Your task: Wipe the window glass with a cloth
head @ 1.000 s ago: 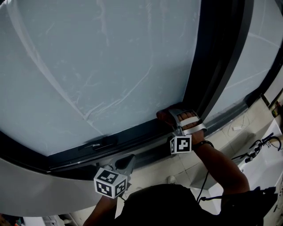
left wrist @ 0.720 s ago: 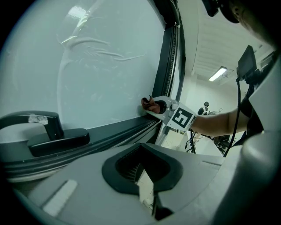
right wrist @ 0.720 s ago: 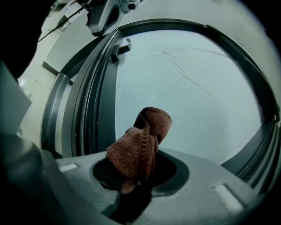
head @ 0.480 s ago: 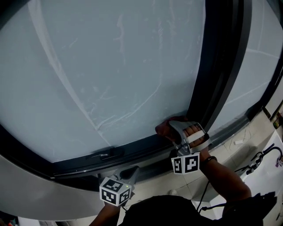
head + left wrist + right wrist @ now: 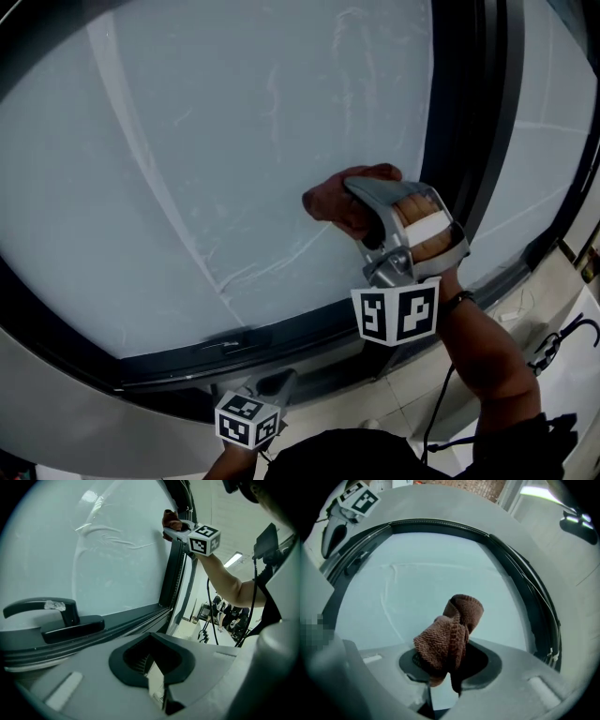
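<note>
Pale window glass [image 5: 216,141] fills the wall, marked with faint smears and streaks. Low at the left a dark handle [image 5: 56,616] lies along the bottom frame, and just below it hang the left tongs [image 5: 277,384] — jaws drawn together on nothing. Further right, the right tongs [image 5: 361,195] are clenched on a bunched brown cloth [image 5: 326,200], which is pressed against the pane — close beside the dark upright frame [image 5: 473,141].
</note>
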{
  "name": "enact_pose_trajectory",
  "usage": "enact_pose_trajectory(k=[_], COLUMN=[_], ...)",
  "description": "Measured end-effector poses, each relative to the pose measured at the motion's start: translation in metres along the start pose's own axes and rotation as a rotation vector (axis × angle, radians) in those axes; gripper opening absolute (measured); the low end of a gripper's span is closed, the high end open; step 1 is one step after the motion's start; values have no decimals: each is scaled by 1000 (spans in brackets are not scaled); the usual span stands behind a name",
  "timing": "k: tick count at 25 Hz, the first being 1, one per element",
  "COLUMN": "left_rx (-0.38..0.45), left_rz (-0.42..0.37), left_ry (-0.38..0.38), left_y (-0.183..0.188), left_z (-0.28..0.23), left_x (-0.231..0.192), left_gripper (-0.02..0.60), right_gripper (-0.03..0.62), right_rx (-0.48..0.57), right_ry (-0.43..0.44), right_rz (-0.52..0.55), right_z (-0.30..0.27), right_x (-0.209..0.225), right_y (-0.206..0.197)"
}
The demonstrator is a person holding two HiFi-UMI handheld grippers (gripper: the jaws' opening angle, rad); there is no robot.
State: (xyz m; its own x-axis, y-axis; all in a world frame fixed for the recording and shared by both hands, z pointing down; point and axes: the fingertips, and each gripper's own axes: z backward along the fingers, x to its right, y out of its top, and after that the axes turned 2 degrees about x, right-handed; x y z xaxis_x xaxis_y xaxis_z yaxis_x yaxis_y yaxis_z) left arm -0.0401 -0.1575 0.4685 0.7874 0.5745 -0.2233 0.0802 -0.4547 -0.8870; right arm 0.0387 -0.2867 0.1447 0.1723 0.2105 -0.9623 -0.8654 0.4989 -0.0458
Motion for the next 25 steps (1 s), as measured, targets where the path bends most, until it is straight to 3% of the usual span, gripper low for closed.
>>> enact_pose_trajectory(k=[11,25], left_rx=[23,29], left_rz=[25,29], left_ry=[34,45], left_y=[-1,1], left_z=[11,9], left_x=[-9,-13], left_gripper=[17,17], right_gripper=[101,101], right_rx=[-40,-60], right_ry=[-70,-94], right_rz=[49,66], right_z=[-44,-46], right_x=[66,53], right_y=[5,9])
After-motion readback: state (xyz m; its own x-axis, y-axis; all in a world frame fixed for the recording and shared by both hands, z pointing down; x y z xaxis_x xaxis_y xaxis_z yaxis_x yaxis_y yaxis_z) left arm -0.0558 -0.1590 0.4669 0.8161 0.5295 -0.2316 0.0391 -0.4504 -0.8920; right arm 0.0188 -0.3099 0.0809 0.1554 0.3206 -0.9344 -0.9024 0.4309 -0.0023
